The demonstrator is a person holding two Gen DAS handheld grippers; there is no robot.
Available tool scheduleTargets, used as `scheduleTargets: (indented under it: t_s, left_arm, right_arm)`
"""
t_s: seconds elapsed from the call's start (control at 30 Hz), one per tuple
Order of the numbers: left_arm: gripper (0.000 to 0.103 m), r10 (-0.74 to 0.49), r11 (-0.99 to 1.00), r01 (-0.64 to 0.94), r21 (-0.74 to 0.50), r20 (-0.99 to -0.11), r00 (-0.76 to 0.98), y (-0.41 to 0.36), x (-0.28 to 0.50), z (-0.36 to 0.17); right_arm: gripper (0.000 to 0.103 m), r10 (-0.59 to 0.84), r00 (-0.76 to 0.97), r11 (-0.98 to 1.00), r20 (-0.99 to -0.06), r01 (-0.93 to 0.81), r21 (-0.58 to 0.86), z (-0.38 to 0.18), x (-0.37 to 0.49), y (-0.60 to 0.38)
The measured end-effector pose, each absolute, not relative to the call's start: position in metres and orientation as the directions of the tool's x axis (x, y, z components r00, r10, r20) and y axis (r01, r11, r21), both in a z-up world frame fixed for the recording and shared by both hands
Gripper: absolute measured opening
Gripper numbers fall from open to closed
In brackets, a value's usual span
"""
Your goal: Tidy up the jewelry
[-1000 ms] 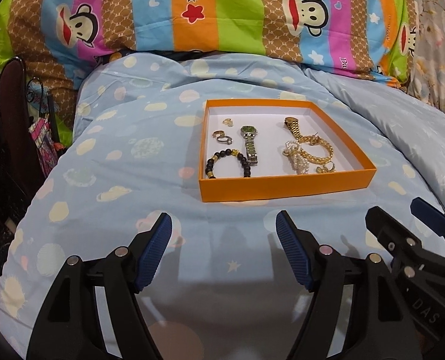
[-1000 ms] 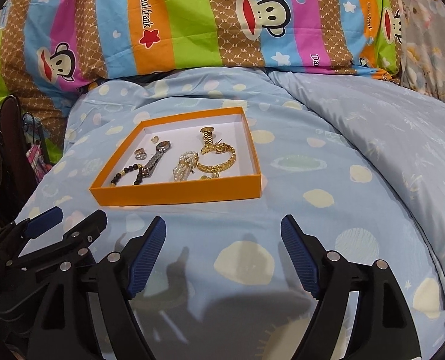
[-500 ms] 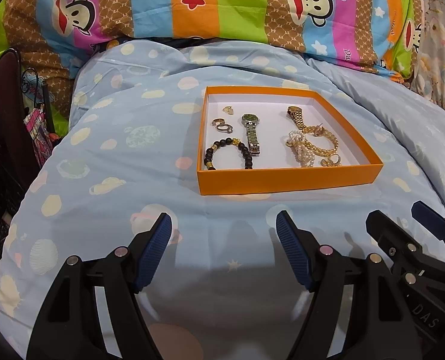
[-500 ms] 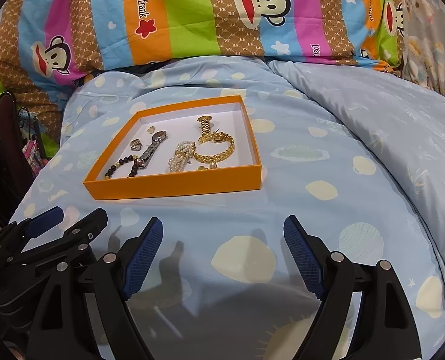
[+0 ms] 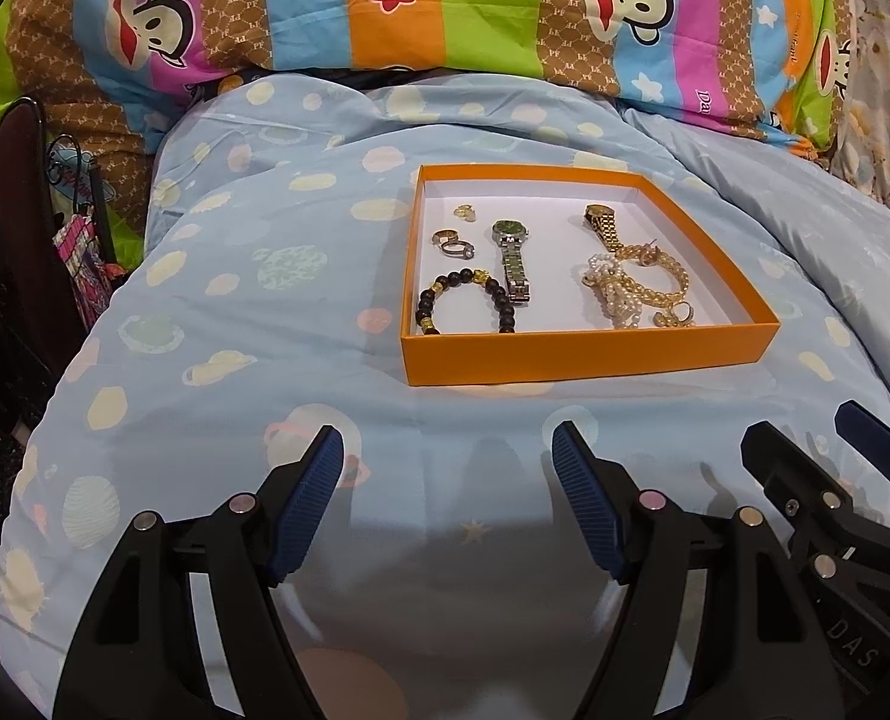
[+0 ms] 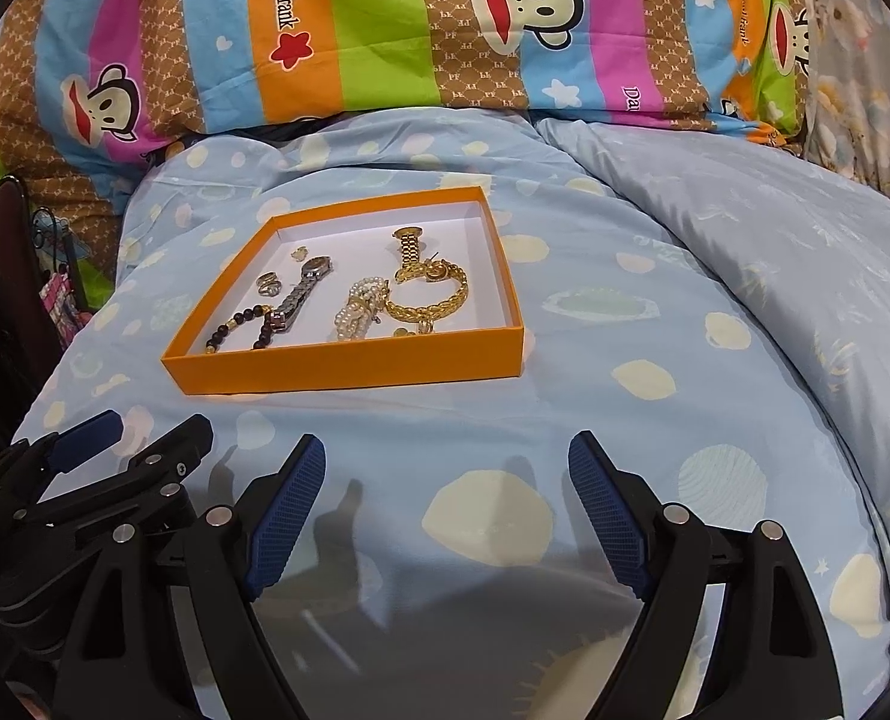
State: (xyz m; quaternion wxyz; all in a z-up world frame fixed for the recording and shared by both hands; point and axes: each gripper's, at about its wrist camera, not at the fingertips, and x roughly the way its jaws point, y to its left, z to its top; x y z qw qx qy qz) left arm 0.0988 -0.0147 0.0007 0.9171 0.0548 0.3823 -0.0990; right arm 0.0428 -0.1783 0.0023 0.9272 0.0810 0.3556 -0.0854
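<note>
Soft pale-blue quilt (image 5: 253, 312) with cream planet and shell prints, puffed and gently creased, filling most of both views. At the far side, a striped pillow (image 5: 445, 6) in brown, pink, blue, orange and green cotton, printed with monkey faces.

On the quilt, right of centre in the left view, a shallow square cardboard tray (image 5: 589, 354), orange outside, smooth white inside, with low straight walls. All the jewelry inside it.

In the right half of the tray, a chunky gold chain bracelet (image 5: 655, 285) tangled with a knot of small white pearls (image 5: 610, 288), and at the far end a gold watch (image 5: 601, 222) with a linked band.
In the left half, a silver watch (image 5: 512, 258) with a dark round face and metal link band, lying straight, near to far. Beside it at the near wall, a curved bracelet of round dark beads (image 5: 463, 294) with a few gold ones. Farther back, small gold rings (image 5: 452, 243), and a tiny gold piece (image 5: 466, 213), shape hard to tell.

Nearest, left tongs (image 5: 448, 462) spread wide, black plastic arms with ribbed blue pads, hovering over bare quilt, holding nothing. Right tongs (image 6: 448, 468) likewise spread wide and empty, just beside the left ones, tray far and to the left.
</note>
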Motion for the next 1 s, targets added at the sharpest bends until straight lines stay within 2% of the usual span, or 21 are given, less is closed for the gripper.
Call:
scheduleTargets:
  t_s: [1.0]
  left_arm:
    - [0.071,-0.067,0.982,0.174,0.077,-0.716,0.695,-0.0163,0.1005,-0.001]
  right_arm:
    - [0.084,-0.13,0.722,0.972,-0.68,0.229,0.058,0.0032,0.0439,-0.1759]
